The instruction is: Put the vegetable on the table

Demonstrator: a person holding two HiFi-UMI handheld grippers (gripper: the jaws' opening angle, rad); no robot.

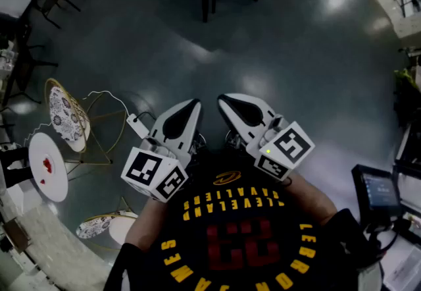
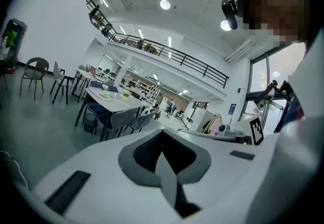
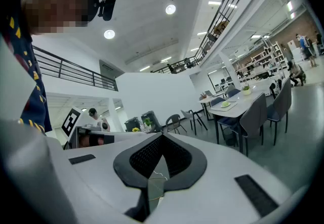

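Holding, left gripper [image 1: 195, 105]: nothing; its own view shows the jaws pressed together, the dark pads meeting in a single seam.
Holding, right gripper [image 1: 224, 100]: nothing; its jaws are likewise closed, tips together.
Pose: both grippers are drawn in close to the person's dark shirt [image 1: 230, 237], tips pointing out over the floor and near each other without touching; the marker cubes [image 1: 154, 174] face the head camera.
Forearms: partly covered by the cubes and the shirt.
Vegetable: cannot be made out in any view.
Round white table [image 1: 56, 184]: at the left edge, well apart from the grippers; red specks [image 1: 47, 166] lie on it, too small to identify.
Patterned chair [image 1: 66, 115]: just behind that table, on a gold wire frame.
Floor [image 1: 263, 46]: grey, glossy.
Dining table [image 2: 114, 104]: far off in the left gripper view, with something pale green [image 2: 105, 94] on it, too small to name.
Screen [image 1: 378, 191]: at the right edge, cut off.
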